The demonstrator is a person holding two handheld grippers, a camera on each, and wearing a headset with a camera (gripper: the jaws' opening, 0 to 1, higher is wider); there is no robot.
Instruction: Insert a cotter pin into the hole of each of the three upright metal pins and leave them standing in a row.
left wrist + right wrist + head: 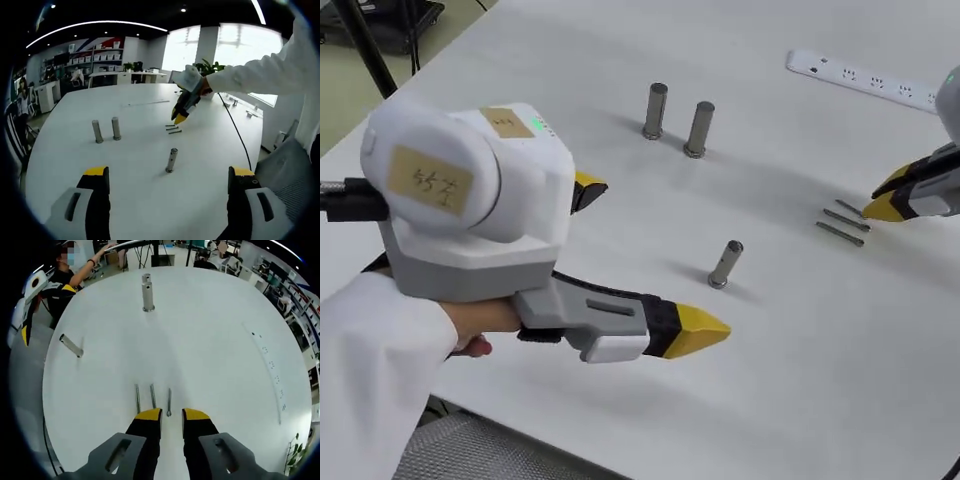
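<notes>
**Workbench condition: three pins standing, cotter pins loose**

The surface is a large white table (800, 380) in an open office. The left gripper view has shelves (95, 57) at upper left and windows (185, 47) at upper right. A power strip (865, 82) lies at upper right of the head view.

A white sleeve (370, 380) and hand (480, 325) hold the left gripper (658, 257) at lower left, jaws spread wide and empty. The right gripper (172, 415) sits low over the table, jaws narrow with nothing between them.

Two metal pins (655, 110) stand paired at upper centre, and a third pin (725, 264) stands alone mid-frame. Three cotter pins (845, 222) lie flat at right, just ahead of the right gripper's tips.
</notes>
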